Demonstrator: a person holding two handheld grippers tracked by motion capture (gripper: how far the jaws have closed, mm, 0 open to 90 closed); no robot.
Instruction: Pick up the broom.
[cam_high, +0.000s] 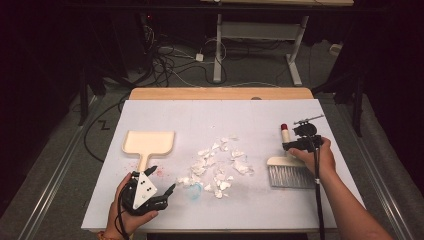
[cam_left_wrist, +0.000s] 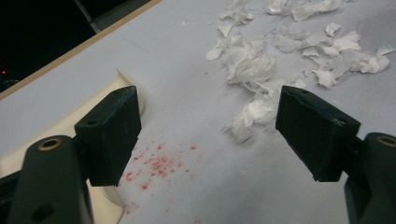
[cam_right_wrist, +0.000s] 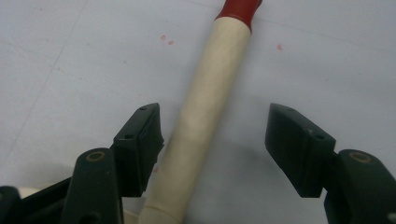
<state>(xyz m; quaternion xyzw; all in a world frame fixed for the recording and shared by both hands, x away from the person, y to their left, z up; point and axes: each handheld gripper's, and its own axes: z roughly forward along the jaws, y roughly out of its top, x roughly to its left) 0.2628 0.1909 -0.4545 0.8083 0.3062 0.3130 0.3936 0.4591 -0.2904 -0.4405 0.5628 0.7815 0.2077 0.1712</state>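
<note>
A cream dustpan (cam_high: 148, 142) lies at the left of the grey mat, and its rim (cam_left_wrist: 60, 126) sits behind my left jaw. Torn white paper scraps (cam_high: 220, 167) (cam_left_wrist: 261, 60) are strewn over the middle. A brush lies at the right: grey bristles (cam_high: 286, 176) and a cream handle (cam_high: 285, 135) (cam_right_wrist: 205, 93) with a red tip (cam_right_wrist: 238, 9). My left gripper (cam_high: 162, 179) (cam_left_wrist: 208, 116) is open and empty near the front left, beside the dustpan's handle. My right gripper (cam_high: 295, 144) (cam_right_wrist: 214, 126) is open, with its jaws on either side of the brush handle and not touching it.
Red crumbs (cam_high: 159, 172) (cam_left_wrist: 156, 165) dot the mat by the dustpan handle. A pale blue patch (cam_high: 194, 191) lies at the front of the scraps. The table's wooden far edge (cam_high: 220, 93) runs behind the mat. Cables and desk legs are on the floor beyond.
</note>
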